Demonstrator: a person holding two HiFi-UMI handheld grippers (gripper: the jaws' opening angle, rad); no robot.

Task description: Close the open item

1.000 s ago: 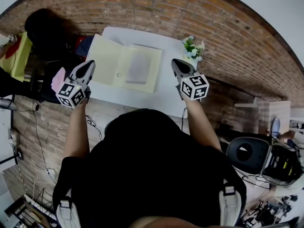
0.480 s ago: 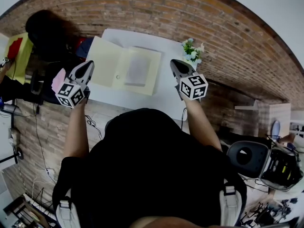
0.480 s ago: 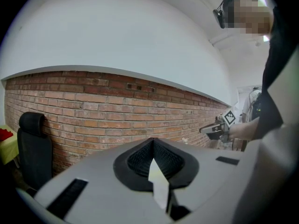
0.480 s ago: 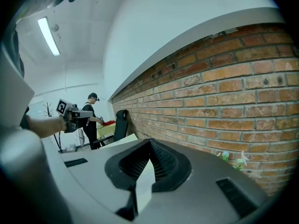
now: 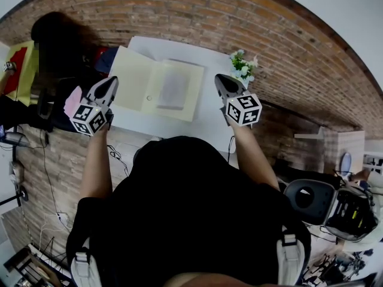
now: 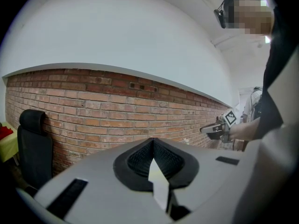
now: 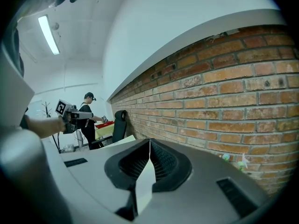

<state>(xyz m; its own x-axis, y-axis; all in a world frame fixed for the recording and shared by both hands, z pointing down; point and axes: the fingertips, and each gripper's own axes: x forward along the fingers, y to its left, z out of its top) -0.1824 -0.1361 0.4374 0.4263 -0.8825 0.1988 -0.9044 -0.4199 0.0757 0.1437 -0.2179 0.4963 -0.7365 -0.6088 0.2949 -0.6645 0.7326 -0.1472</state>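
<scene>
Currently, open yellow folder [image 5: 157, 86] flat on white table [image 5: 206, 121], mid-far, cover flap spread to left, L gripper [image 5: 112, 80] by table's left edge, jaws together, empty, R gripper [image 5: 220, 78] by right edge, jaws together, empty, neither touching folder, sm. flower plant [image 5: 242, 61] at far right corner.

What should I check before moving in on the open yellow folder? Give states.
1. Folder lies open on table: ok.
2. Left gripper empty, jaws shut: ok.
3. Right gripper empty, jaws shut: ok.
4. Flower pot stands apart from folder: ok.
5. A gripper in contact with folder: not ok, neither touches it.
6. Left cover lifted off table: cannot tell.
</scene>
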